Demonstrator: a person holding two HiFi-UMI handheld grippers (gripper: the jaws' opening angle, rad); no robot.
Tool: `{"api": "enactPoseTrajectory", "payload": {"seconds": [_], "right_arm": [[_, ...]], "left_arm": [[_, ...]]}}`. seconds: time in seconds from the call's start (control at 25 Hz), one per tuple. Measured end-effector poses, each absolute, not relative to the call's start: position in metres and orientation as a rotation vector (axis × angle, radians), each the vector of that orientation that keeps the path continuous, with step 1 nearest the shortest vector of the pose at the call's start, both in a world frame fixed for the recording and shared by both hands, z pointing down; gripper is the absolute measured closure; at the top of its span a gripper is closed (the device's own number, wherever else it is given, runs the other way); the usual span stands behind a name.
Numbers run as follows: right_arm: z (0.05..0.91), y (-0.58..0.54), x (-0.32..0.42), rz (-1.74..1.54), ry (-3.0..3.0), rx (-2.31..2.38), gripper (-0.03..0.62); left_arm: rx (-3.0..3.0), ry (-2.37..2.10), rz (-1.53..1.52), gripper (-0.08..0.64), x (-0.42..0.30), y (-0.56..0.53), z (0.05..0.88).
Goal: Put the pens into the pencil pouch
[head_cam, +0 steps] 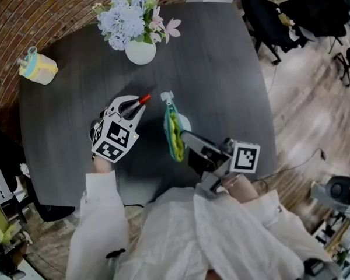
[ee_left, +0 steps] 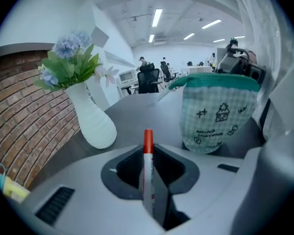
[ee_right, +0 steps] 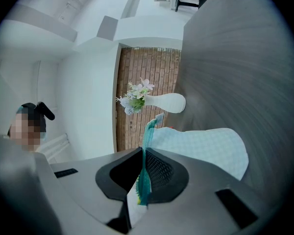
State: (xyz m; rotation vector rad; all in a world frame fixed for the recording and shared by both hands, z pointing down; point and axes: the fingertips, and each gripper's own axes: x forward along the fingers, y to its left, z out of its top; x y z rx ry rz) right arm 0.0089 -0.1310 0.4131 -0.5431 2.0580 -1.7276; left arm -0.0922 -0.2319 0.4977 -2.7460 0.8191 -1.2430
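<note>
My left gripper point(head_cam: 137, 105) is shut on a pen point(ee_left: 147, 165) with a white barrel and a red cap; its cap point(head_cam: 144, 98) points toward the pouch. The pen is lifted off the dark table point(head_cam: 221, 63). The pencil pouch point(head_cam: 174, 134) is pale green check with a teal zip edge, standing upright and open just right of the pen. In the left gripper view the pouch point(ee_left: 218, 114) stands close ahead to the right. My right gripper point(head_cam: 185, 137) is shut on the pouch's teal rim point(ee_right: 146, 165), holding it up by the near end.
A white vase of blue and pink flowers point(head_cam: 139, 25) stands at the back of the table, behind the pen. A yellow and blue lidded cup point(head_cam: 38, 67) sits at the far left edge. Office chairs point(head_cam: 291, 16) and floor lie to the right.
</note>
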Motion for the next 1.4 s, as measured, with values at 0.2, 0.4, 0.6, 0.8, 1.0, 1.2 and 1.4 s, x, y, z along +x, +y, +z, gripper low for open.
{"api": "enactPoseTrajectory", "payload": {"seconds": [0.2,0.4,0.6,0.8,1.0,1.2,1.4], "right_arm": [[0.410,-0.127,0.013,-1.710,2.077,-0.549,0.568],[0.406,-0.122,0.010,-1.697,2.085,-0.538,0.568],[0.405,-0.117,0.007,-1.692,2.098,-0.541,0.568],[0.404,-0.112,0.005,-1.687,2.111,-0.539,0.568],[0.403,-0.107,0.003,-1.689,2.112,-0.536,0.568],[0.402,-0.104,0.002,-1.682,2.122,-0.533,0.568],[0.401,-0.101,0.000,-1.690,2.122,-0.529,0.568]], "left_arm": [[-2.782,0.856,-1.071,0.495,-0.074,-0.218,0.458],[-2.789,0.913,-0.868,0.495,-0.063,-0.210,0.409],[-2.871,1.021,-0.555,0.495,-0.052,-0.194,0.361],[-2.961,1.039,-0.308,0.495,-0.038,-0.172,0.327],[-3.045,1.050,-0.114,0.495,-0.032,-0.157,0.315],[-3.091,1.028,0.139,0.495,-0.031,-0.141,0.300],[-3.080,1.035,0.376,0.495,-0.034,-0.129,0.283]]}}
